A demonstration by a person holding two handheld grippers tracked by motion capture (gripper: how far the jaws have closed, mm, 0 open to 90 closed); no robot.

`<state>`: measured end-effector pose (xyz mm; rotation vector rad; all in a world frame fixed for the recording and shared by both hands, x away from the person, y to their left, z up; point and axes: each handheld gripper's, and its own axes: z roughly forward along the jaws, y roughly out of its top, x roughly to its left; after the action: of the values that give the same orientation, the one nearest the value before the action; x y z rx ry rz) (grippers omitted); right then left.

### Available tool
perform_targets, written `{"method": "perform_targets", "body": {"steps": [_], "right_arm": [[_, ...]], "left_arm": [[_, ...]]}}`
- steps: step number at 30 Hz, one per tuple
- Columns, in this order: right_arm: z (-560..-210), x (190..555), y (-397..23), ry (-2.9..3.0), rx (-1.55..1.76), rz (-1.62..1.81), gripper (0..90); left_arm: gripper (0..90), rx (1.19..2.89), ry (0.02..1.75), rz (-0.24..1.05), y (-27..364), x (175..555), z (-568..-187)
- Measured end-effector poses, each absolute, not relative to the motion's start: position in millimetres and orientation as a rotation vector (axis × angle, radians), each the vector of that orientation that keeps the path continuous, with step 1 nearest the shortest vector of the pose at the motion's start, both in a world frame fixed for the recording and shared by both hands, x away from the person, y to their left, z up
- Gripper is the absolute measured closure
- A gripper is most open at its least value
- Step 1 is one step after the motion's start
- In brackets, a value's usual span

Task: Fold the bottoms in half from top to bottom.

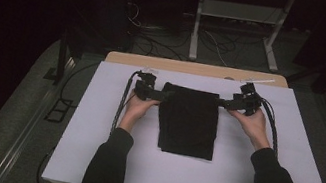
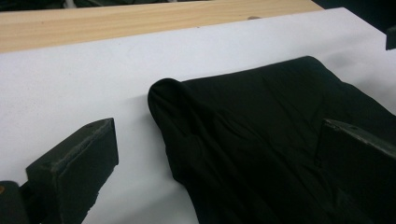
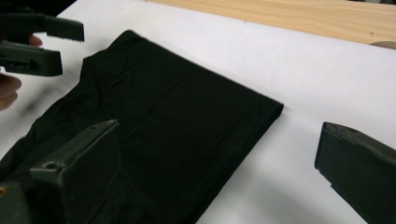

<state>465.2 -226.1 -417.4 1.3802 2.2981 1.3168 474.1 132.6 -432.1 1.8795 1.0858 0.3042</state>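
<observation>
A folded black cloth (image 1: 188, 124) lies flat in the middle of the white board (image 1: 94, 125). My left gripper (image 1: 163, 93) sits at the cloth's far left corner, jaws open. In the left gripper view the rounded cloth corner (image 2: 177, 98) lies between the wide-apart jaws of that gripper (image 2: 217, 135), and no pad presses on it. My right gripper (image 1: 224, 103) is at the far right corner, also open. In the right gripper view one jaw of it (image 3: 217, 140) hangs over the cloth (image 3: 163, 121) and the other over bare board. The left gripper (image 3: 42, 42) shows beyond, at the cloth's opposite corner.
A strip of bare wooden table (image 1: 195, 69) runs along the board's far edge. Behind it on the floor stand a white metal frame (image 1: 235, 28) and loose cables (image 1: 160, 40). Each gripper's cable (image 1: 274, 126) trails along the board beside the forearm.
</observation>
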Motion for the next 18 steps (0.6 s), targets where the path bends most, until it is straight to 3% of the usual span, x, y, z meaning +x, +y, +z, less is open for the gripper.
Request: {"method": "perform_targets", "body": {"steps": [18], "right_arm": [[-411,430,-242,2.289,1.334,1.331,0.0]], "left_arm": [[0.0,1.833,1.036,0.371,159,439,-411]]}}
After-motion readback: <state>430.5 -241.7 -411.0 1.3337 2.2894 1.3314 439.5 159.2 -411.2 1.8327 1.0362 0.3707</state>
